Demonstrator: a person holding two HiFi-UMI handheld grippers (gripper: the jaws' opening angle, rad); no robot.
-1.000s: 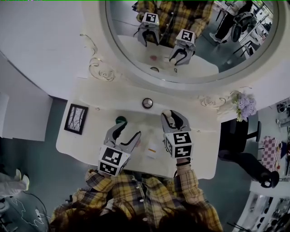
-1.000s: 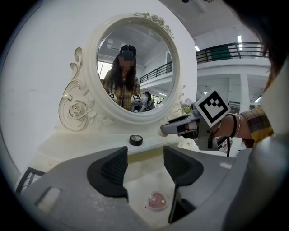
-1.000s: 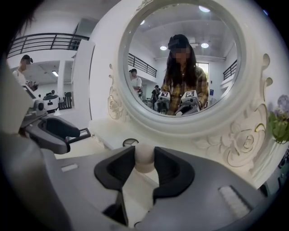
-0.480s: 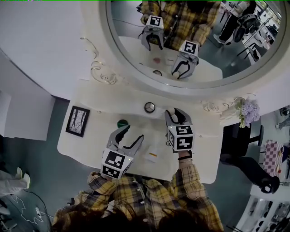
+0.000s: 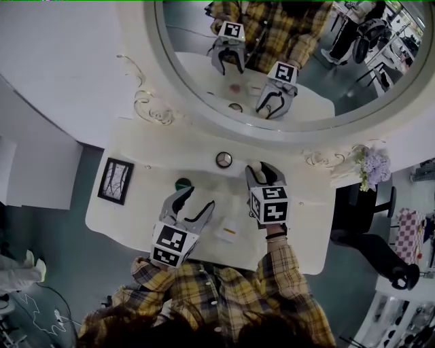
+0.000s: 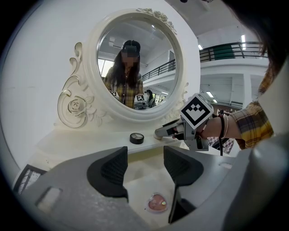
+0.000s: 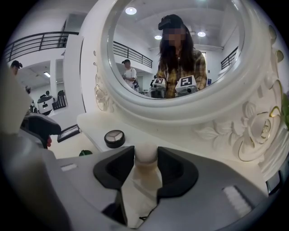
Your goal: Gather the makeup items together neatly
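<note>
White dressing table [image 5: 153, 146], round mirror [image 5: 285, 41] behind. Right gripper [image 7: 145, 166]: jaws opening, cream bottle [image 7: 145, 153] between them, pads touching its rounded cap on both sides; right of table centre. Left gripper [image 6: 145, 168]: jaws apart, nothing between, above pink heart compact [image 6: 156, 203]. Round black compact [image 7: 114, 138] far centre. Green item [image 5: 182, 184] far of left gripper. White sachet [image 5: 228, 232] near edge.

A white tabletop [image 5: 156, 153] stands against a white wall [image 5: 61, 61], under a round mirror [image 5: 285, 54] in a carved white frame. A framed picture [image 5: 115, 180] sits at its left end and lilac flowers [image 5: 370, 163] at its right. The floor [image 5: 54, 251] is grey-green. Round ceiling lamps [image 7: 131, 11] show in the mirror.
</note>
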